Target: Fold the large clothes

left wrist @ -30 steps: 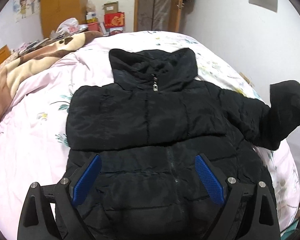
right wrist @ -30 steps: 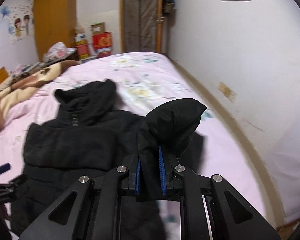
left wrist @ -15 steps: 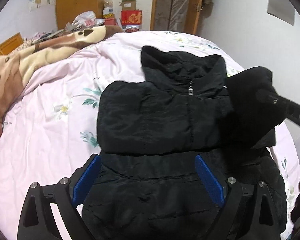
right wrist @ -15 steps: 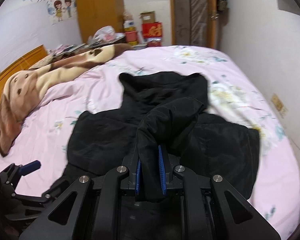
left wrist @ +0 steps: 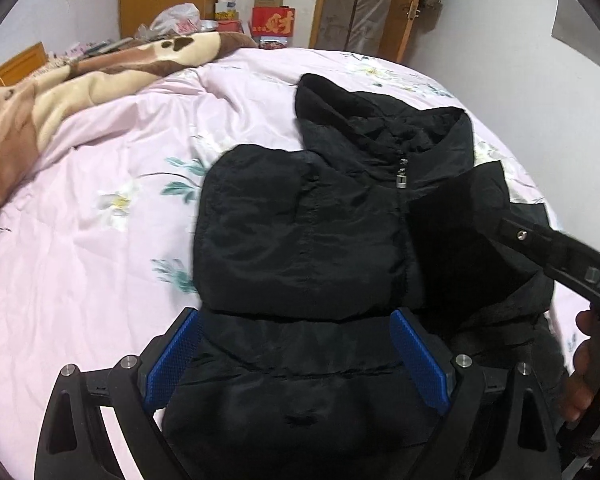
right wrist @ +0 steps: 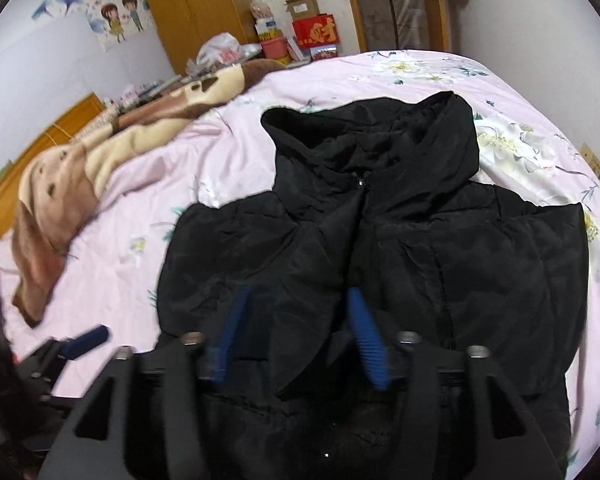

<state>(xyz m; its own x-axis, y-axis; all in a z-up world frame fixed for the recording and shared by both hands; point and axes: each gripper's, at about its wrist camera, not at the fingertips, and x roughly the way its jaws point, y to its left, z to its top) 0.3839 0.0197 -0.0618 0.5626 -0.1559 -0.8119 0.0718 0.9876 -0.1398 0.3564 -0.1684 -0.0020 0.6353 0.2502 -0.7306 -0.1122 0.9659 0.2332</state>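
The big bed with the pink flowery sheet holds the puffy black zip-up jacket, which lies in the middle, nearer the right edge. Both sleeves now lie folded across its chest. The right claw has just been opening; the sleeve end sits loose between its blue pads, let go. The left claw is wide open over the jacket's bottom part, holding nothing. I think folding the bottom up is what is left.

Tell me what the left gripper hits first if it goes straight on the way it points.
Most likely the black jacket: the left gripper, jaws open, points down at its lower front on the bed. Depth is hard to judge.
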